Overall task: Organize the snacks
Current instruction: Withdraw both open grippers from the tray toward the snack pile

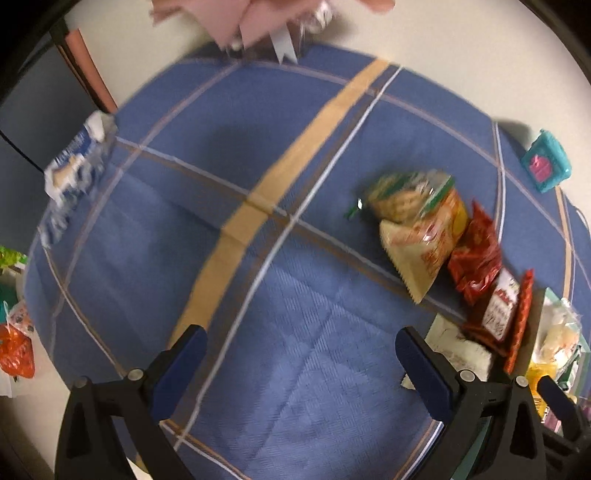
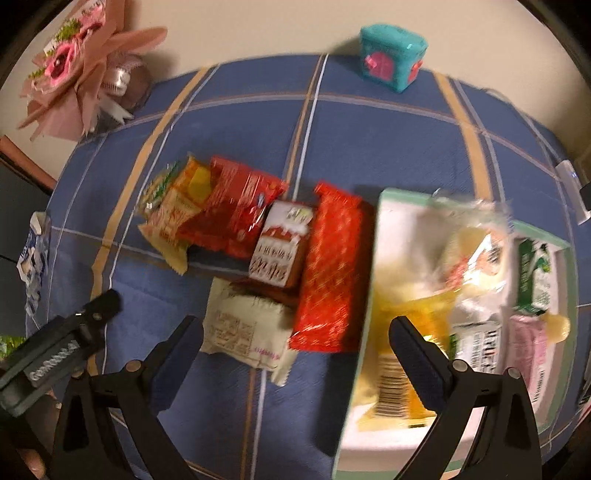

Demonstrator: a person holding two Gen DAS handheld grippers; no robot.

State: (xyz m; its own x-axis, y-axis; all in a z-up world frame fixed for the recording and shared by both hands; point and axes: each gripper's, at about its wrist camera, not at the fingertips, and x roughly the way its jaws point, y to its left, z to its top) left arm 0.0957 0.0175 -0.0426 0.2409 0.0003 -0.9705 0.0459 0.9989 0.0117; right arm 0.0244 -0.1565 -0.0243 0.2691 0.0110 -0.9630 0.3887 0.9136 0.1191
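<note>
hovering with its tongs apart and empty, the right gripper [image 2: 295, 354] is nearer the cream snack packet [image 2: 243, 328], lying crosswise just ahead, left of the tray [image 2: 364, 295]; left gripper [image 1: 299, 363] likewise apart.

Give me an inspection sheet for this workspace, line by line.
Surface: blue plaid tablecloth over the table.
Job's things: loose snack packets lie in a cluster left of the pale green tray; more packets sit inside the tray.
Clutter: teal box at the far edge; pink bouquet at the far left corner; blue-and-white packet at the left edge.
Grippers: left gripper open, empty; right gripper open, empty.
Cables: a thin dark line at the left edge, blurred, cannot tell.
Surroundings: cream wall behind the table.
</note>
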